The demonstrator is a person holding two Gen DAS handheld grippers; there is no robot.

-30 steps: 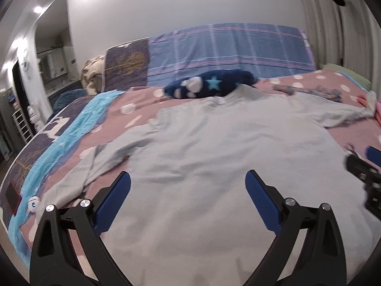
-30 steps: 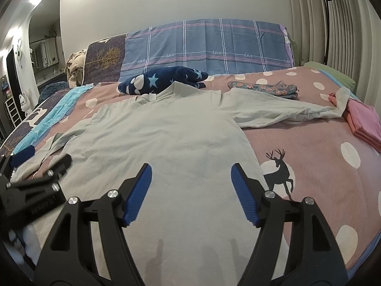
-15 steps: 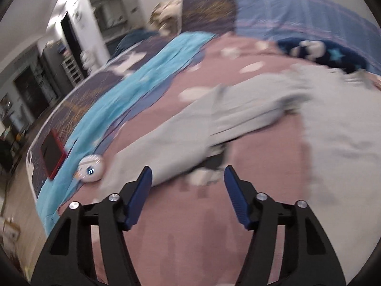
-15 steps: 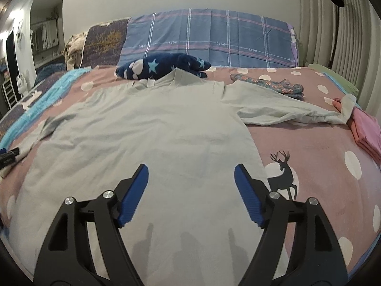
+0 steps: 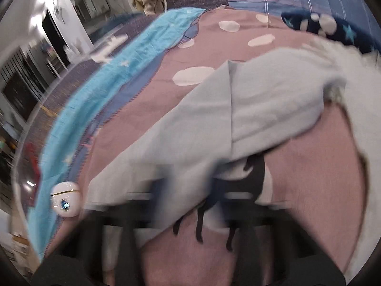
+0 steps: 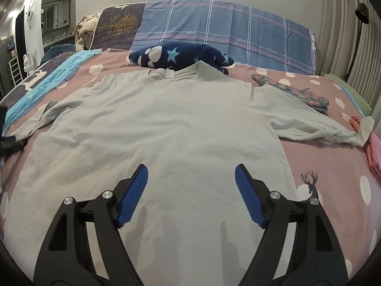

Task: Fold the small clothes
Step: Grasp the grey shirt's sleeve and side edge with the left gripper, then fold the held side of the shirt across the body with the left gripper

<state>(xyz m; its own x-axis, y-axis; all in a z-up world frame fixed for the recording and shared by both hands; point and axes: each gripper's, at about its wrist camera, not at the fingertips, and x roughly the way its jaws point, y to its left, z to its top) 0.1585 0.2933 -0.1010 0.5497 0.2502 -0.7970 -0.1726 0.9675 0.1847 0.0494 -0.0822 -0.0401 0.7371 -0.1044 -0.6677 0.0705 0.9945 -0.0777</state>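
1. The pale grey long-sleeved shirt (image 6: 152,138) is lying flat on the bed, collar toward 12 o'clock in the right wrist view and hem toward 6 o'clock.
2. The right gripper (image 6: 190,195) is hovering over the lower body of the shirt with its blue-padded jaws spread wide and released, gripping nothing.
3. The left gripper (image 5: 188,205) is showing only as a dark smear at 6 o'clock in its own view; whether it is released or clenched cannot be told.
4. In that blurred view the shirt's sleeve (image 5: 214,124) is running from 2 o'clock down to 7 o'clock, creased along its length, over a black deer print (image 5: 238,190) on the cover.
5. The pink dotted bedcover (image 6: 328,166) is carrying everything; a turquoise blanket (image 6: 40,83) is lying along its edge at 9 o'clock.
6. A navy star-patterned plush (image 6: 181,57) is resting just beyond the collar at 12 o'clock, with a blue plaid pillow (image 6: 226,31) standing behind it.
7. A floral cloth (image 6: 295,93) is lying at 2 o'clock, and folded pink clothes (image 6: 373,152) are sitting at 3 o'clock, touching the cuff of the other sleeve.
8. A small white round gadget (image 5: 66,200) is lying at 8 o'clock beside the sleeve end.
9. Ribbed curtains (image 6: 347,35) are hanging at 2 o'clock.
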